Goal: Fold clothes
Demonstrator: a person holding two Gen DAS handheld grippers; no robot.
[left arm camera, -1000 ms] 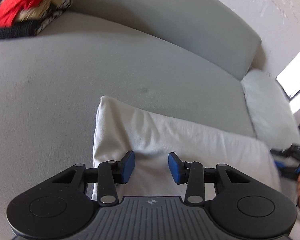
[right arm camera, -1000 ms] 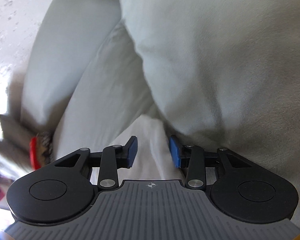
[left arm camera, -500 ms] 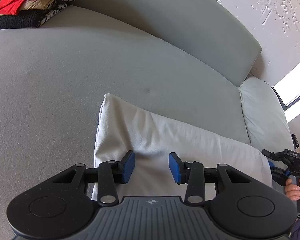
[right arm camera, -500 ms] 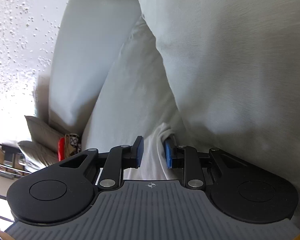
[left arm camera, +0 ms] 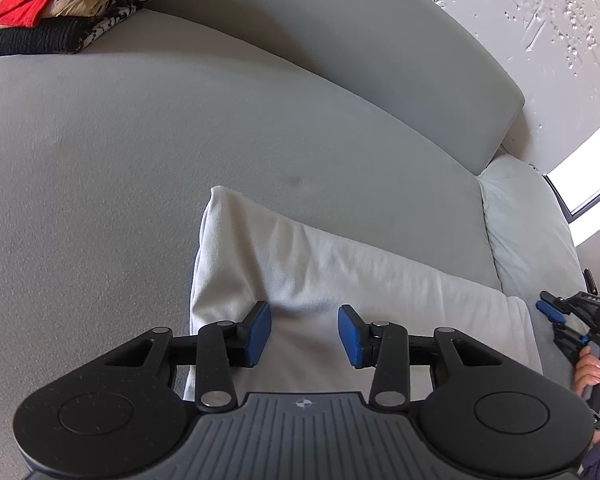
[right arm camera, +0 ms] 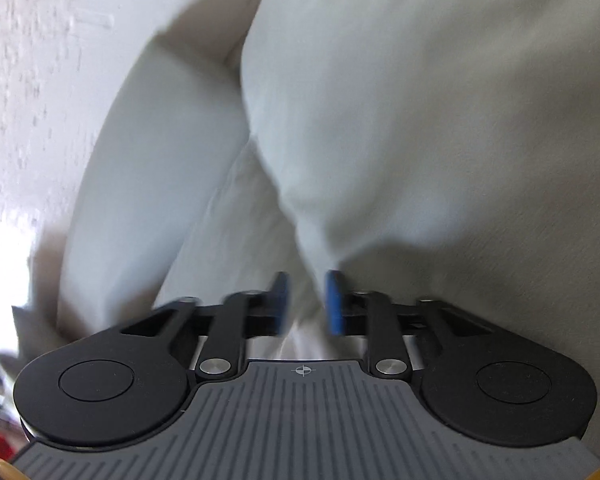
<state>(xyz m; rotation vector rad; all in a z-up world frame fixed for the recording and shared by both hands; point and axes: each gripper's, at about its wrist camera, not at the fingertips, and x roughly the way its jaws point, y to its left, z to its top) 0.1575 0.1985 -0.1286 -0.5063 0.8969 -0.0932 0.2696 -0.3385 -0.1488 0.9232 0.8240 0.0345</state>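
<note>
With the left gripper (left arm camera: 304, 330) part-open over the white garment (left arm camera: 340, 280) near the sofa seat's (left arm camera: 140, 160) front edge and the right gripper (right arm camera: 306, 300) opening around its fabric, pinch both ends, then fold evenly.

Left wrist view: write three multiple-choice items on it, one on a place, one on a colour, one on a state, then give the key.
1. Where does the pile of clothes lie?
A. Far left corner of the sofa
B. On the folded white cloth
C. On the pale cushion

2. What colour is the top garment of that pile?
A. Green
B. Red
C. Blue

3. How do the left gripper jaws stand?
A. Shut on a black sleeve
B. Apart, over the white cloth
C. Shut tight on nothing

Key:
1 A: the pile sits at the seat's far left edge.
2 B: red fabric lies on top.
3 B: a clear gap shows between the blue pads, with white cloth beneath.
</note>
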